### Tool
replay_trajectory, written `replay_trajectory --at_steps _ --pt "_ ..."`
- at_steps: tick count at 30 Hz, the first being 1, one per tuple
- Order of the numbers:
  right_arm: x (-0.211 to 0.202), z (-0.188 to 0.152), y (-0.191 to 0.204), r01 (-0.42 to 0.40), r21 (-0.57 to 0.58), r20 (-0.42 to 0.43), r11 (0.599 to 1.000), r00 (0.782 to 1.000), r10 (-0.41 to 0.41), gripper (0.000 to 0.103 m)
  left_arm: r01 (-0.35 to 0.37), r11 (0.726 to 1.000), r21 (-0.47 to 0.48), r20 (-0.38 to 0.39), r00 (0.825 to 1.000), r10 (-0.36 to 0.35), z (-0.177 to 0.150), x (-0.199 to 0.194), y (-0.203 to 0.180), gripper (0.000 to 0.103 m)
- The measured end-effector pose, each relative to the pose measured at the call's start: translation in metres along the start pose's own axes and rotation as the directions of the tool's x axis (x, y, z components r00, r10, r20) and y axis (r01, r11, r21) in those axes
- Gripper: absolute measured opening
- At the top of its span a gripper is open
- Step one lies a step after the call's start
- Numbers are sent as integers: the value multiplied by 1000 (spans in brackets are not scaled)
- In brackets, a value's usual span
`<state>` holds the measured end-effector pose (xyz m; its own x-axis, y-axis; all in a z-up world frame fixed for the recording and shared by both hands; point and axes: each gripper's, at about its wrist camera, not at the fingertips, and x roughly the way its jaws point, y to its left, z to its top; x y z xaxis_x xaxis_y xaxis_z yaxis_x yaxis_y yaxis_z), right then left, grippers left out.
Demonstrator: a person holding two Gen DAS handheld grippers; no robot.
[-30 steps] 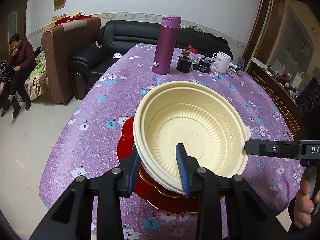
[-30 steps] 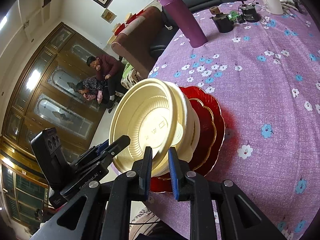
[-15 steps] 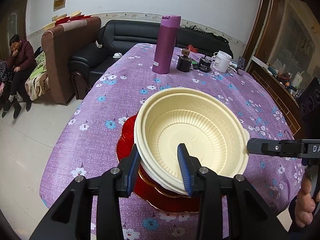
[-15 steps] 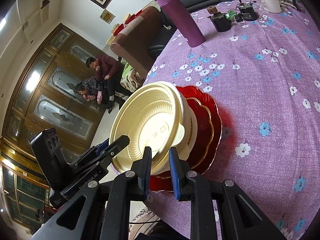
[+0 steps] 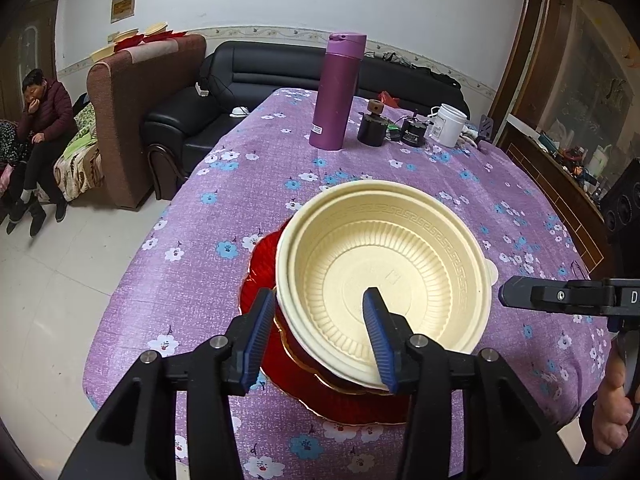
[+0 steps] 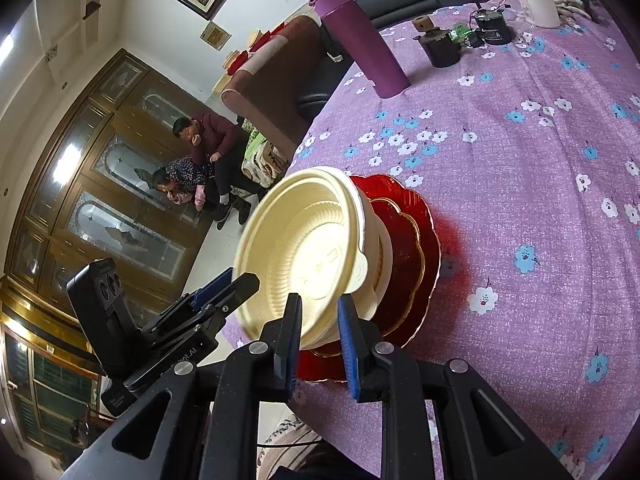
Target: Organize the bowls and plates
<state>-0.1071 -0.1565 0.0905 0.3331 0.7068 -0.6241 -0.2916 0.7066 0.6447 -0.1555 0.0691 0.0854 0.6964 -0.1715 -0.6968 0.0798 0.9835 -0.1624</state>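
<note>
Stacking looks nearly done: cream ribbed plastic bowl (image 5: 384,276) sits nested in a second cream bowl (image 6: 380,248), both on scalloped red gold-rimmed plates (image 5: 280,364) near the front edge of the counter (image 5: 440,184) with its purple flowered cloth.

Left claw (image 5: 320,336): jaws opening, spread on either side of the top bowl's near rim, one blue pad inside the bowl, one outside, neither pressing. Reads as a release.

Right claw (image 6: 318,344): jaws narrow, straddling the bowl's rim tab side. Looks like it pinches the rim, but contact isn't clear from its own view.

Left to do, by my read: both claws back off without dragging the top bowl; the stack sits slightly off-centre on the plates, so a nudge may be needed. Purple flask (image 5: 339,92), white jar (image 5: 450,126) and small dark items at the far end are not dishware.
</note>
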Motion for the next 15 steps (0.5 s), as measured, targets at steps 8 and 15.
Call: replay_trajectory --at_steps 8,15 --pt "-7 -2 -3 3 6 18 1000 1000 -3 23 -59 998 -1 44 997 59 1 -8 8 55" --pt "-15 -4 -11 42 7 53 999 998 -42 24 -138 990 -16 111 984 139 2 -18 15 63"
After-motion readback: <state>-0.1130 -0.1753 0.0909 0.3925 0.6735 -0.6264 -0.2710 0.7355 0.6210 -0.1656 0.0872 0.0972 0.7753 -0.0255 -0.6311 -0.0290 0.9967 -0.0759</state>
